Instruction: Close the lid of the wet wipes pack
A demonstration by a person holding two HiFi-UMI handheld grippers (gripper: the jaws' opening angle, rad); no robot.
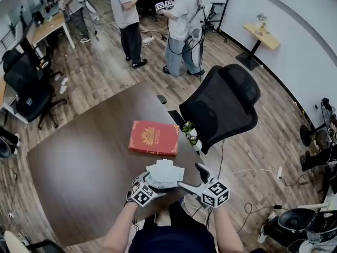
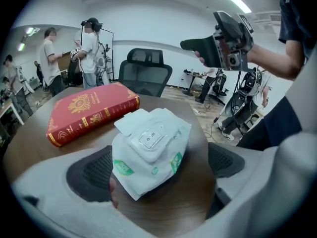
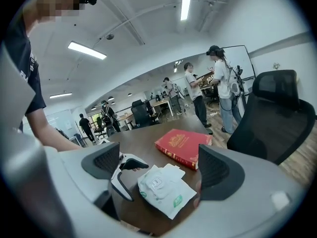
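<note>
The white wet wipes pack (image 1: pixel 164 174) lies on the dark brown table (image 1: pixel 79 167) near its front edge. Its lid flap (image 2: pixel 130 121) is folded back toward the book. My left gripper (image 1: pixel 150 186) is low at the pack's left side. In the left gripper view the left gripper (image 2: pixel 158 165) is open and the pack (image 2: pixel 151 155) lies between its pads, close to the left pad and apart from the right one. My right gripper (image 1: pixel 192 177) hovers open to the pack's right. From the right gripper view the right gripper (image 3: pixel 161 166) is open above the pack (image 3: pixel 161 187).
A red book (image 1: pixel 154 137) lies just beyond the pack. A black office chair (image 1: pixel 226 107) stands at the table's right edge. Several people (image 1: pixel 179 20) stand on the wooden floor at the far side of the room.
</note>
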